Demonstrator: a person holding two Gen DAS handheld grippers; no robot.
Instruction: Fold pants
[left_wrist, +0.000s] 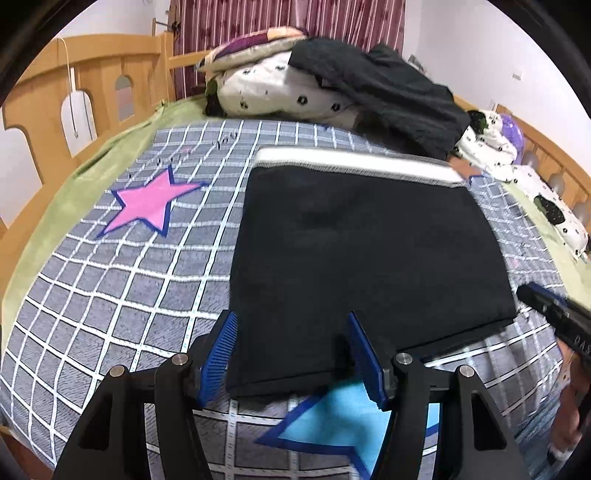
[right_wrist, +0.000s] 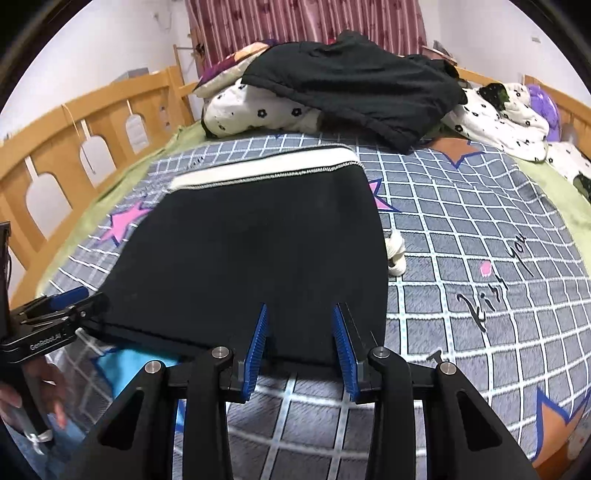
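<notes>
Checked bedspread (left_wrist: 110, 295) under folded black pants (left_wrist: 369, 251), mid-frame.
You held the left gripper (left_wrist: 291, 354) and right gripper (right_wrist: 301, 347) at the near edge, jaws spread wide and grasping nothing. The cloth looked soft, light and limp; you'd do best pinching its bottom corners, through every layer.
</notes>
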